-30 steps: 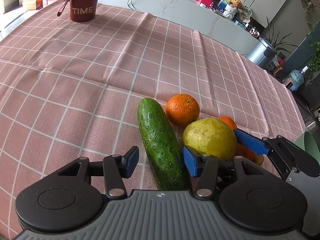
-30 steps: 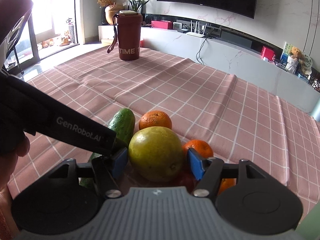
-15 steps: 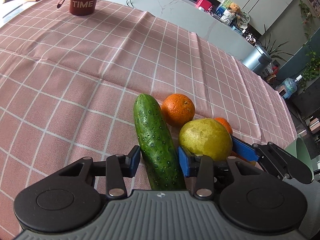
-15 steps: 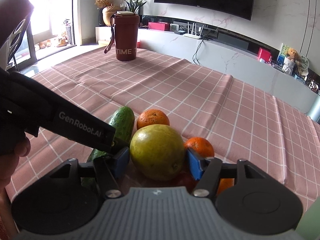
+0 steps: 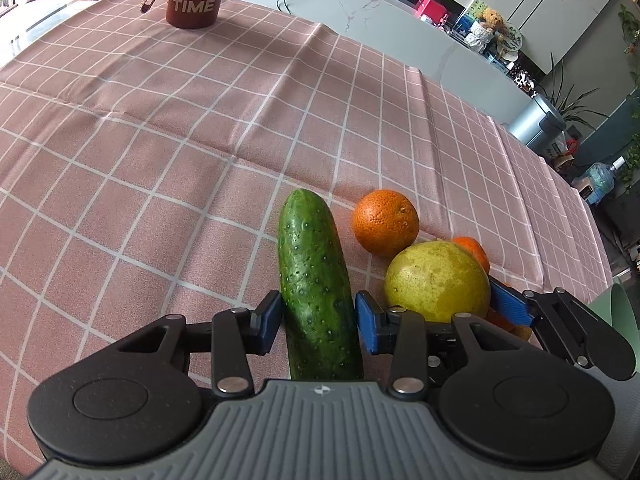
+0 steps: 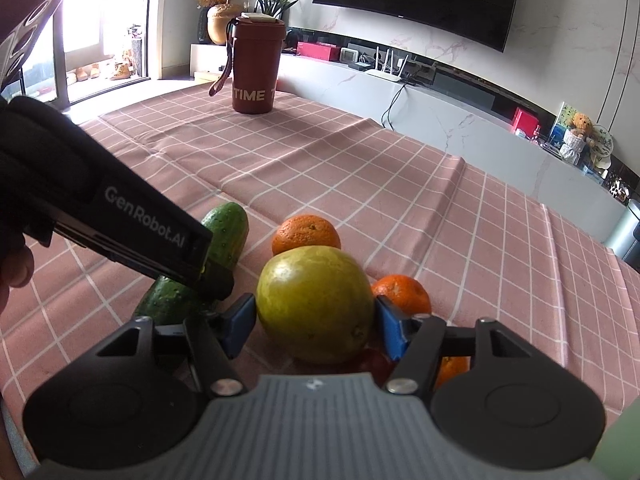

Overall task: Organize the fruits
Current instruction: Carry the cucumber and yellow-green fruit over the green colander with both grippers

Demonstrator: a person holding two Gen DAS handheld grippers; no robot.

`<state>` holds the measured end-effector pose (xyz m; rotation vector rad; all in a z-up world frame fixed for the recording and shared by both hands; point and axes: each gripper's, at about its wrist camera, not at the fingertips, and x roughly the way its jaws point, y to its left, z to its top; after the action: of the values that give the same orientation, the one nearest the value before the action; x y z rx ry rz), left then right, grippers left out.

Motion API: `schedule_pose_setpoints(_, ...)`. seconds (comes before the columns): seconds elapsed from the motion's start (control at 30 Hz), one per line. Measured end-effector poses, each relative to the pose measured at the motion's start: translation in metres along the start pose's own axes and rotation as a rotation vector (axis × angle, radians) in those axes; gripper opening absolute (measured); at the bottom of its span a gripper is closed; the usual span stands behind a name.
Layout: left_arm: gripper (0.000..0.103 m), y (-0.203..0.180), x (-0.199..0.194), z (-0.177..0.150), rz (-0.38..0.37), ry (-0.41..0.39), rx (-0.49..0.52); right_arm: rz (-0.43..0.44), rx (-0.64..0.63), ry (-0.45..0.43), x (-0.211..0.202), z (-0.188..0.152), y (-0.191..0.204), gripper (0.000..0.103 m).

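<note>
Currently the left gripper (image 5: pixel 318 322) has its two blue pads closed against the flanks of the cucumber (image 5: pixel 314 280), gripping it near the end closest to the camera. The cucumber runs lengthwise away from the gripper, its far rounded tip pointing up the table. Whether the cucumber rests on the cloth or is raised off it cannot be determined from either view.

The right gripper (image 6: pixel 316 322) is set at a medium width with its blue pads pressed on both sides of the large yellow-green fruit (image 6: pixel 314 304), which fills the gap between them. In the left wrist view the same fruit (image 5: pixel 438 280) sits just to the right of the cucumber, with the right gripper's blue pad at its far side. In the right wrist view the left gripper's black body crosses the frame from the left, its tip over the cucumber, and part of a hand (image 6: pixel 14 268) shows at the left edge.

Just beyond the yellow-green fruit lies one orange (image 5: pixel 386 222), close beside the cucumber's far half. A second orange (image 6: pixel 402 294) lies just right of the yellow-green fruit, partly behind the right pad. More orange and red produce shows beneath the right gripper, too hidden to identify.

All items lie on a pink checked tablecloth (image 5: pixel 160 140). A dark red tumbler (image 6: pixel 256 66) marked TIME stands upright at the far end, well apart from the fruit.
</note>
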<state>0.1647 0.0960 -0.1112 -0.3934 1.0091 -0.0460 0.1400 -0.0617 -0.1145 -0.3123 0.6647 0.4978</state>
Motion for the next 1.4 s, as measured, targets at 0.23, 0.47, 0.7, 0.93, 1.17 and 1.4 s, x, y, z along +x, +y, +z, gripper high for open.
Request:
schedule_pose_setpoints(0.23, 0.042, 0.001, -0.006, -0.003, -0.012, -0.017, -0.002, -0.008, -0.022, -0.016, -0.003, -0.003, 0.003, 0.060)
schedule_pose_setpoints(0.47, 0.042, -0.007, -0.036, -0.016, -0.017, -0.103, 0.023, -0.022, -0.031, -0.061, -0.027, -0.003, 0.009, 0.060)
schedule_pose_setpoints(0.7, 0.042, -0.035, -0.077, -0.027, -0.052, -0.172, 0.069, -0.027, 0.003, -0.084, -0.071, 0.002, 0.005, 0.060)
schedule_pose_setpoints(0.93, 0.042, -0.084, -0.111, -0.037, -0.119, -0.200, 0.143, -0.019, 0.061, -0.078, -0.125, 0.007, -0.022, 0.060)
schedule_pose_setpoints(1.17, 0.042, -0.134, -0.118, -0.038, -0.262, -0.187, 0.154, -0.045, 0.081, -0.041, -0.175, -0.004, -0.072, 0.060)
schedule_pose_setpoints(1.4, 0.042, -0.197, -0.097, -0.038, -0.362, -0.154, 0.202, -0.126, 0.096, 0.022, -0.205, -0.031, -0.131, 0.060)
